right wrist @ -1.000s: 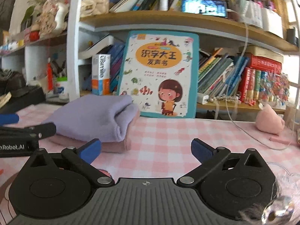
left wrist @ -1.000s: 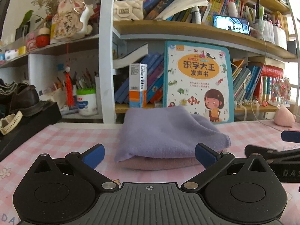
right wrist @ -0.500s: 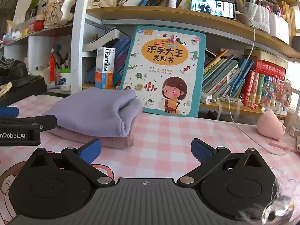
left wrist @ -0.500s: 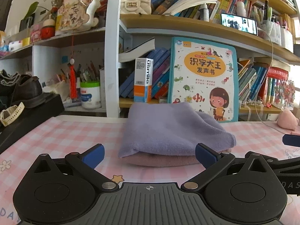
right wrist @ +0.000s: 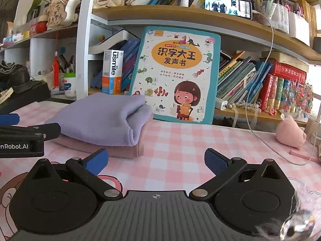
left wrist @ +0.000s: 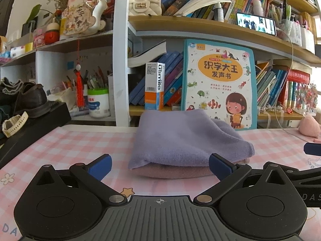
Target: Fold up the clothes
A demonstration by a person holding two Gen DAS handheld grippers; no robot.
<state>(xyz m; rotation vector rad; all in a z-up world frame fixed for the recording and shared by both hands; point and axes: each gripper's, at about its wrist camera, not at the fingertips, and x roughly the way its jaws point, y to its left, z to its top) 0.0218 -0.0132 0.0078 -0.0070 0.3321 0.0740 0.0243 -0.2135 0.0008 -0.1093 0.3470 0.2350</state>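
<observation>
Resting at frame centre on the pink-checked worktop (left wrist: 66, 140), a folded purple cloth (left wrist: 180, 138) lies atop a folded pink cloth (left wrist: 170, 171). The left claw (left wrist: 159, 163) and right claw (right wrist: 156, 157) hover spread wide, empty, below the stack.

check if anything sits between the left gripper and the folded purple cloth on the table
Nothing visible does. The left gripper is open and faces the folded purple cloth, which lies on a pink cloth. Only bare checkered tablecloth lies between them. The right gripper is off to the side, open and empty.
</observation>
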